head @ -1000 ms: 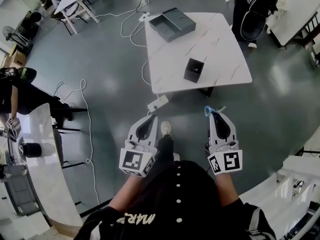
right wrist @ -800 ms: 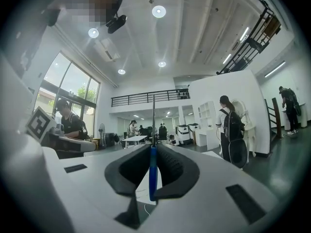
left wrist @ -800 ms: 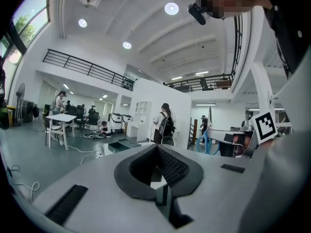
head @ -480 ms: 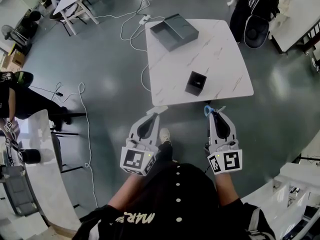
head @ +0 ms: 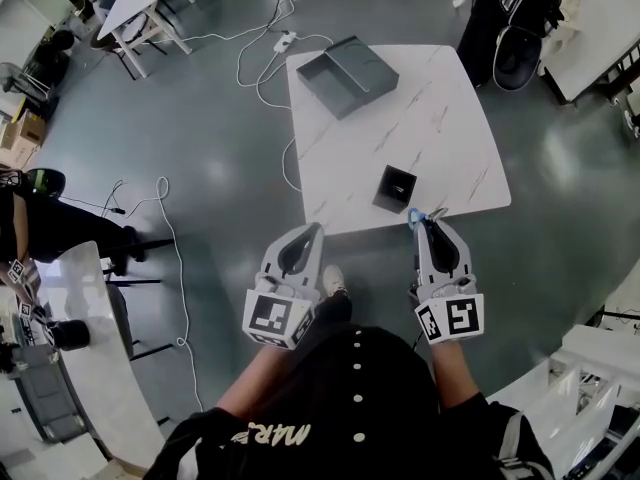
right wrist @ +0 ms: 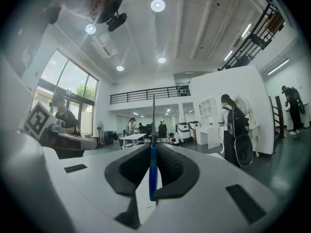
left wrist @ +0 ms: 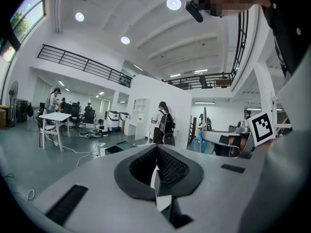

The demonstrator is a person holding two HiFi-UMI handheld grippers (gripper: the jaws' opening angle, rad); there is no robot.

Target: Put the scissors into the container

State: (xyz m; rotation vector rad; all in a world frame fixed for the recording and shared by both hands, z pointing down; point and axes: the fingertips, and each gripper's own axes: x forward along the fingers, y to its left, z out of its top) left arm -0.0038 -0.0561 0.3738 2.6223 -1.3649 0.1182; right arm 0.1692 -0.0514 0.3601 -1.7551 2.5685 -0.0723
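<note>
The white letters (head: 275, 435) on the person's black shirt are upside down and cut off, so I cannot read them. The right gripper (head: 429, 224) pinches the scissors (head: 413, 219). They lie along the gripper and point toward the table (head: 440, 118), with a blue loop poking out in front. The tip is at the table's near edge, close to the open black container (head: 394, 189). Behind it is bare table, up to a gray tray (head: 347, 63). The left gripper (head: 311, 231) is pressed together and holds nothing.

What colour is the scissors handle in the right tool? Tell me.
Blue. The scissors handle, clamped in the right tool, shows best in the right gripper view.
</note>
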